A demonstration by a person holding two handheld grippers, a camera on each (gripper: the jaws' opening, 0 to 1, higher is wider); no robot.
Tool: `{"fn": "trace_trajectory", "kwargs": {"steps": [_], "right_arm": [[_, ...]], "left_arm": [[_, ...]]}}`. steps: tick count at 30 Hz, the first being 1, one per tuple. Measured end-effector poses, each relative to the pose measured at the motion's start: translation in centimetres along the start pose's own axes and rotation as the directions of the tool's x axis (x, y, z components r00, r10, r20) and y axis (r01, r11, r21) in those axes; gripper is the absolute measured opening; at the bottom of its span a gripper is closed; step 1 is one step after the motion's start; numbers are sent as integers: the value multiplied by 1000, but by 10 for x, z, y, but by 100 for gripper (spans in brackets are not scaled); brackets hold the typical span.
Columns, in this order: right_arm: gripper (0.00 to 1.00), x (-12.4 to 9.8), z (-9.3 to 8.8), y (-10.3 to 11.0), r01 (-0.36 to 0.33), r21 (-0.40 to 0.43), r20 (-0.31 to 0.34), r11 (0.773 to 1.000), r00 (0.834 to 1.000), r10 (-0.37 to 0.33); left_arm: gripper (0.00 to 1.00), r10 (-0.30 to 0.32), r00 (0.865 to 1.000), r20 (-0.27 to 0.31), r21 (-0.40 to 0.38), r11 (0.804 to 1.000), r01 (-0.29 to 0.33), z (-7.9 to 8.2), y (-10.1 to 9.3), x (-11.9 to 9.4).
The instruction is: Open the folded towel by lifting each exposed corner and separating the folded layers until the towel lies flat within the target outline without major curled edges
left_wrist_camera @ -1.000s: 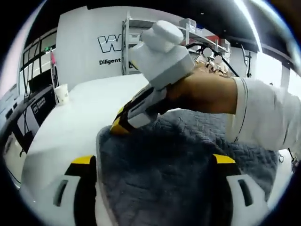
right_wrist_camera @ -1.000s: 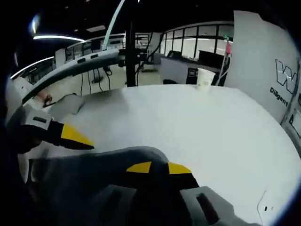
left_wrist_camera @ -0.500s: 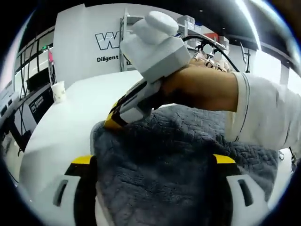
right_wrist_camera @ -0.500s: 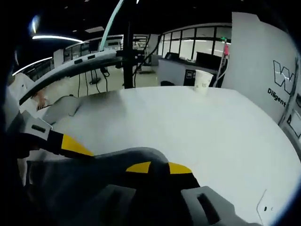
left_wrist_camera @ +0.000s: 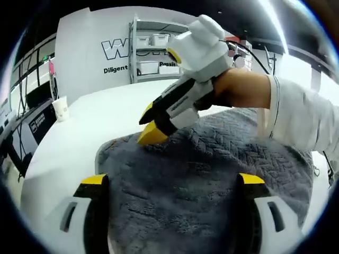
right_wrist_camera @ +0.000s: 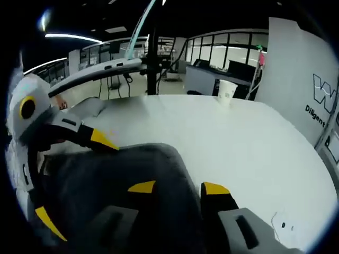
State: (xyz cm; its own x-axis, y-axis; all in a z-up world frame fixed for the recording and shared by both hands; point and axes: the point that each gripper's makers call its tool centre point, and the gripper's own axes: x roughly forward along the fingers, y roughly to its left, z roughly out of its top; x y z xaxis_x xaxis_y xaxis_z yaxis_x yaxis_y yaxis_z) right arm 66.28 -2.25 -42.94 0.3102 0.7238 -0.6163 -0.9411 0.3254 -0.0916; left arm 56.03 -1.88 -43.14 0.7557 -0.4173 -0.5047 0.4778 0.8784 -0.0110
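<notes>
The grey quilted towel [left_wrist_camera: 201, 174] lies spread on the white table [left_wrist_camera: 63, 153], its rounded corner toward the far left. My left gripper [left_wrist_camera: 171, 180] is open, its two jaws wide apart with towel between them. A hand holds my right gripper [left_wrist_camera: 149, 126] over the towel's far corner, yellow tips slightly parted and just above the cloth. In the right gripper view the towel [right_wrist_camera: 132, 169] covers the lower left, and my right gripper [right_wrist_camera: 177, 188] stands open with the towel's edge between its jaws. The left gripper [right_wrist_camera: 74, 181] reaches in from the left, spread wide over the cloth.
A paper cup [left_wrist_camera: 60, 108] stands at the table's far edge, the same cup [right_wrist_camera: 226, 91] far ahead in the right gripper view. A shelf with boxes [left_wrist_camera: 153, 58] and a lettered white wall stand behind. Bare table [right_wrist_camera: 249, 148] stretches to the right, with a small mark [right_wrist_camera: 280, 225].
My right gripper's jaws, shut together on the towel's corner before, have parted and let it go. The towel has settled lower and wider. The left gripper stays open.
</notes>
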Motion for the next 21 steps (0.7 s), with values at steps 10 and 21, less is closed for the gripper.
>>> {"fn": "trace_trajectory", "kwargs": {"steps": [10, 21], "right_arm": [[32, -46, -34, 21, -151, -66, -8, 986, 989, 150], [26, -96, -79, -10, -73, 23, 36, 997, 997, 72]], "left_arm": [[96, -28, 999, 24, 23, 999, 27, 3, -3, 9], [95, 61, 994, 95, -29, 998, -59, 13, 22, 17]]}}
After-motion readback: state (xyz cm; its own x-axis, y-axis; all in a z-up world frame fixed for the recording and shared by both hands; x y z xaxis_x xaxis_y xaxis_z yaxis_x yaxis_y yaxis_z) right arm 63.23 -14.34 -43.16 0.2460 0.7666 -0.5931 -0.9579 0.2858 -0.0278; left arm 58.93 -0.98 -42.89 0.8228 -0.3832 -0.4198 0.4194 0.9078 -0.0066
